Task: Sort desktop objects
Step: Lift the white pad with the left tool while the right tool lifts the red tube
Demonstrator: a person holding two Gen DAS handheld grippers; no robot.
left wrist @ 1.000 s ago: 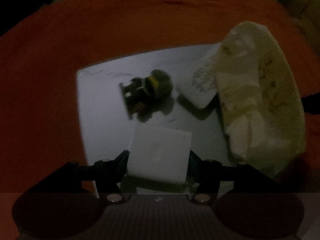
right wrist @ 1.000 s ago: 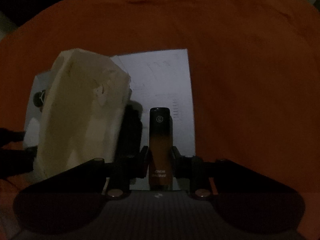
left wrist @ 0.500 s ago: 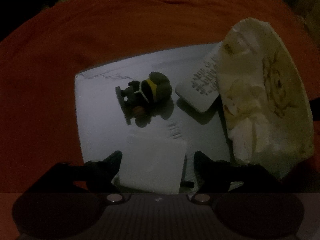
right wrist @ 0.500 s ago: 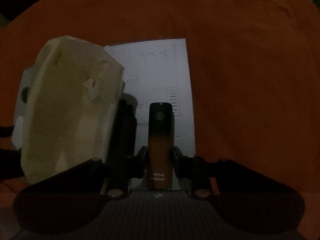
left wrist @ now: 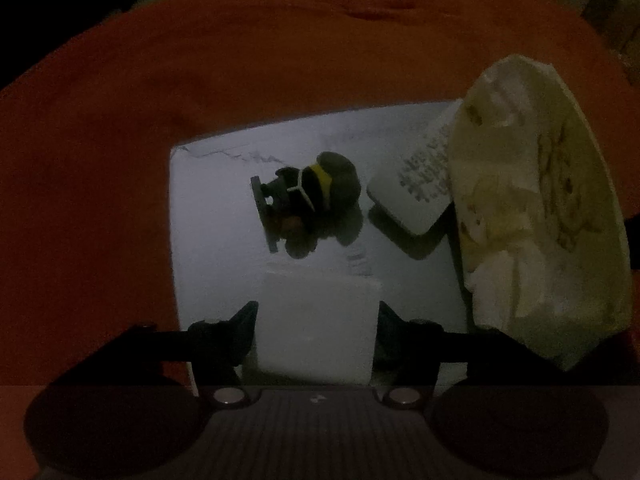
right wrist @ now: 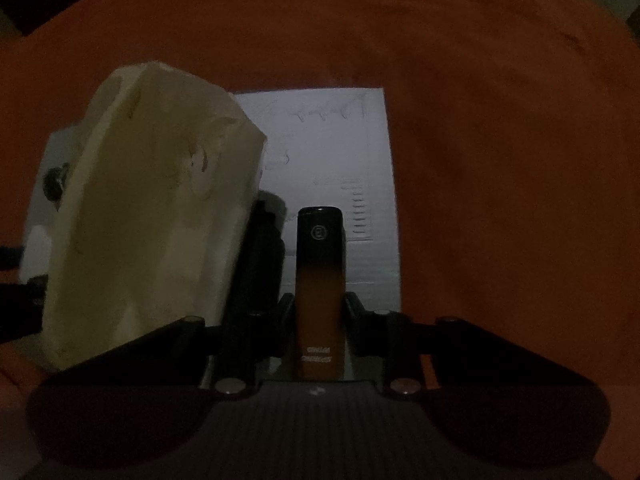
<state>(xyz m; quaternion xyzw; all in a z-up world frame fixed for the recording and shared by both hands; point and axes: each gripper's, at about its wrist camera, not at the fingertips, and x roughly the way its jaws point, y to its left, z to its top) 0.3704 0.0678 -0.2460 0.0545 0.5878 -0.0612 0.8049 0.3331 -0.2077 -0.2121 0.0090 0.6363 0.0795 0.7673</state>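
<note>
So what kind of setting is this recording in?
Probably a dim home tabletop set up for sorting: an orange cloth covers the surface, a white sheet of paper lies on it, and a small toy figure and a cream tissue pack sit on top.

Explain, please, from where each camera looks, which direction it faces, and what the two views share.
Left wrist: sits on the left gripper, looks steeply down at the white sheet; its closing fingers flank a white block.
Right wrist: sits on the right gripper, looks steeply down; its fingers clamp an orange-black stick.
Shared: sheet, cream pouch, orange cloth.
</note>
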